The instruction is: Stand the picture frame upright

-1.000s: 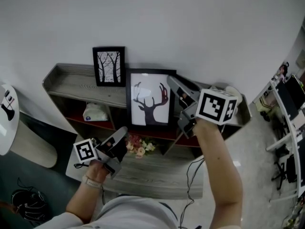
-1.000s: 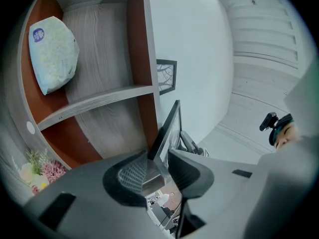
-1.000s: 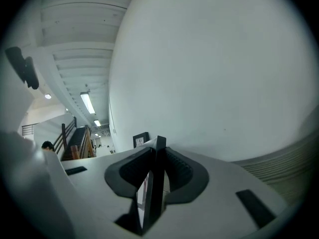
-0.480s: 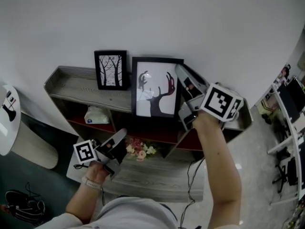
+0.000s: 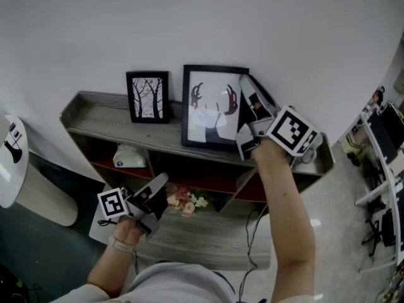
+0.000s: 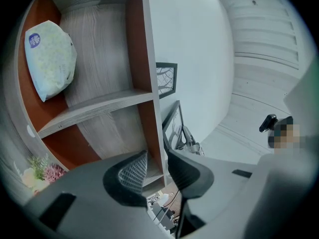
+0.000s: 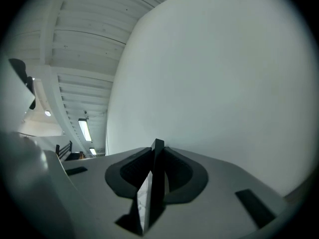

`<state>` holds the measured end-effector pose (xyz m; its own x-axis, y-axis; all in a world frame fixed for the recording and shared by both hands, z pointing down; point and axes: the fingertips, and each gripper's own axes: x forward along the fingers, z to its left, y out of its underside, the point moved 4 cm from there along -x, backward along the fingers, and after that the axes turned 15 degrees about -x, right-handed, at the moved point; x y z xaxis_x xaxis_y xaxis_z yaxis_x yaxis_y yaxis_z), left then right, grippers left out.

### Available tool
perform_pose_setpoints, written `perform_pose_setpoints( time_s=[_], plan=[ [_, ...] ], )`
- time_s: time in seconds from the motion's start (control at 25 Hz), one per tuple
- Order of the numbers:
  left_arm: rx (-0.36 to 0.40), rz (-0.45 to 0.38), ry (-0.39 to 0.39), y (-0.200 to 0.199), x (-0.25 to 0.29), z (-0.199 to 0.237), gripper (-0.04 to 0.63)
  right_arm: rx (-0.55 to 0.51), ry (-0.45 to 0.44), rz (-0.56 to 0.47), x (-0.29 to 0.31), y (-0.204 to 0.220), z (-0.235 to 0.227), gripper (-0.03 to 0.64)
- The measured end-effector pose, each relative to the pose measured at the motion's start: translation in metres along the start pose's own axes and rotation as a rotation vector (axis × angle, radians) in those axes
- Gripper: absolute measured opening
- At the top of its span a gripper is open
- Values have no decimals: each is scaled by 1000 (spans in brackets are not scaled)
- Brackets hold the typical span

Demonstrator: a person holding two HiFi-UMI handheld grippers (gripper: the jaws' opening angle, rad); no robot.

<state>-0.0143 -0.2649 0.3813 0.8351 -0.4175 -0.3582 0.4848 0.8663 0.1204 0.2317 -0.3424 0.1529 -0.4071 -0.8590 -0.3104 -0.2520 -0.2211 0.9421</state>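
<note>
Where the grey shelf unit [image 5: 95, 109] ran to the right under a bare white wall [image 5: 208, 17], its far end was lost behind the person's right arm [image 5: 287, 213]. The wood-grain worktop [image 5: 208, 232] in front of it was cut off by the person's shirt [image 5: 177, 283] at the bottom of the head view. On the shelf's top board stood the picture frame [image 5: 211, 109], close to upright and near the wall. Glare washed out the middle of its deer print, and its right edge was covered by the right tongs [image 5: 246, 88]. Whether its lower edge bore on the board or hung just clear could not be told. Just to its left, apart from it, stood a small frame [image 5: 147, 96] with a tree print. A pale tissue pack [image 5: 123, 156] lay half in shadow in a red-backed compartment beneath. A bunch of flowers [image 5: 186, 197] showed only in part past the left tongs [image 5: 161, 183].

The right tongs were pinched on the picture frame's right edge. The right gripper view showed the frame edge-on, a thin dark strip with a sliver of glass clamped between the jaws, and only wall and ceiling beyond. The left tongs, held low in front of the shelf, stood partly spread and empty. In the left gripper view only the shelf's upright edge showed through the gap, with the picture frame a narrow sliver past it.
</note>
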Motion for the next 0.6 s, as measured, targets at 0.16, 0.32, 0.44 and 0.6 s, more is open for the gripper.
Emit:
perform_pose_setpoints(
  time_s=[0.16, 0.32, 0.44, 0.6],
  plan=[
    [2, -3, -5, -2, -2, 0, 118, -21, 4, -58, 2, -1, 0, 84],
    [5, -4, -9, -3, -6, 0, 118, -71, 1, -116, 1, 2, 1, 84],
    [3, -4, -9, -4, -6, 0, 118, -94, -2, -133, 0, 5, 0, 86],
    [-3, -5, -11, -4, -6, 1, 118, -137, 1, -126, -2, 12, -3, 89]
  ],
)
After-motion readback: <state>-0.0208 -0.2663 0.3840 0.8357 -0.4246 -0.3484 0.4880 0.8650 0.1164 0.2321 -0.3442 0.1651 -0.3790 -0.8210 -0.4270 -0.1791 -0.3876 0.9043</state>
